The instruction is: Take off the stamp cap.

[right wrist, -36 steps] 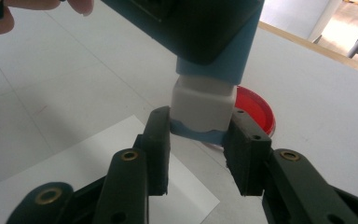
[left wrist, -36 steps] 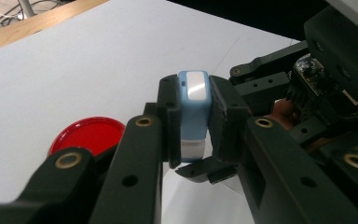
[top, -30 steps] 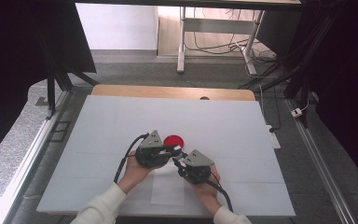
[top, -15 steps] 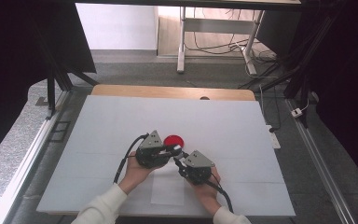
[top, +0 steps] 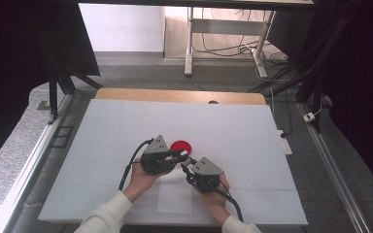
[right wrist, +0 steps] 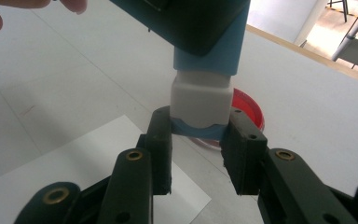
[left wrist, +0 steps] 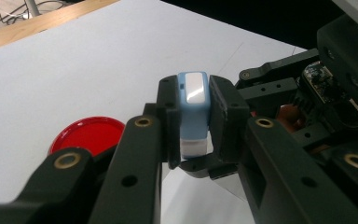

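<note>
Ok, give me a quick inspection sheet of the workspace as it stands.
Surface: white table top, one paper sheet at the near edge.
Job's things: small blue-and-white block held off the table; red round dish lies flat just beyond the grippers.
Clutter: nothing seen.
Grippers: left gripper shut on the block's blue part; right gripper shut on its other end.
Cables: one trails from each gripper toward the person.
Surroundings: grey floor, desk legs with loose wires beyond the table.

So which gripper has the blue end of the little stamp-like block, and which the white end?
The left gripper clamps the blue part of the block; the right gripper pinches its white end, near the red dish.
</note>
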